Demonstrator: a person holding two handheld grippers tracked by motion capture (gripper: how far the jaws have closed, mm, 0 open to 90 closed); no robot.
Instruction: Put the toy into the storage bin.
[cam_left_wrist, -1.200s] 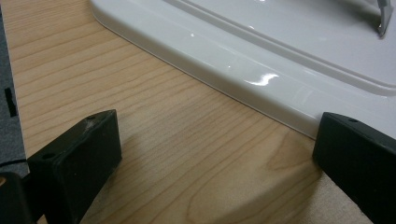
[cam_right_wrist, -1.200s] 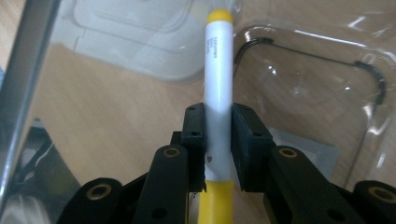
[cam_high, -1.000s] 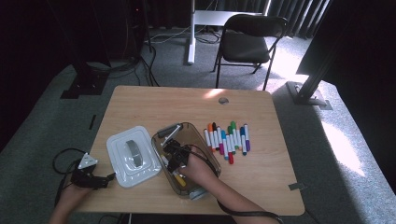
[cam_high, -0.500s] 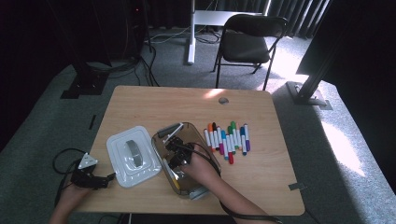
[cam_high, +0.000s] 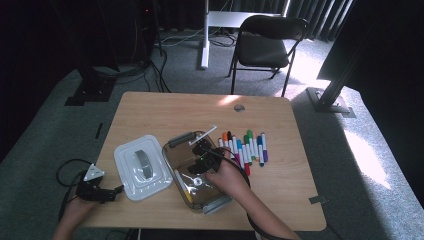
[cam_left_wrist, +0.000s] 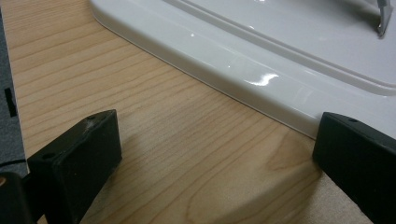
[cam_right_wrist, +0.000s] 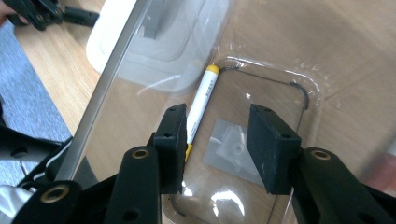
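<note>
A clear plastic box (cam_high: 192, 198) stands at the table's front middle, with a yellow-capped marker (cam_high: 183, 179) lying on its bottom. My right gripper (cam_high: 204, 152) hangs over the box. Its jaws have just been opening and stand open with nothing between them (cam_right_wrist: 217, 144). The yellow marker (cam_right_wrist: 201, 100) lies below and beyond the left jaw, inside the box (cam_right_wrist: 299, 88). A white lid (cam_high: 142, 167) rests left of the box. At the table's front left edge my left gripper (cam_high: 117, 190) is open and low on the wood (cam_left_wrist: 215, 154), pointing at the lid's rim (cam_left_wrist: 261, 79).
A row of several coloured markers (cam_high: 245, 147) lies right of the box. A white stick (cam_high: 204, 134) leans at the box's far end. A black chair (cam_high: 267, 45) stands beyond the wooden table (cam_high: 280, 200).
My right gripper has risen from inside the box and its jaws have spread apart, leaving the yellow marker on the bottom. The left gripper has stayed put.
</note>
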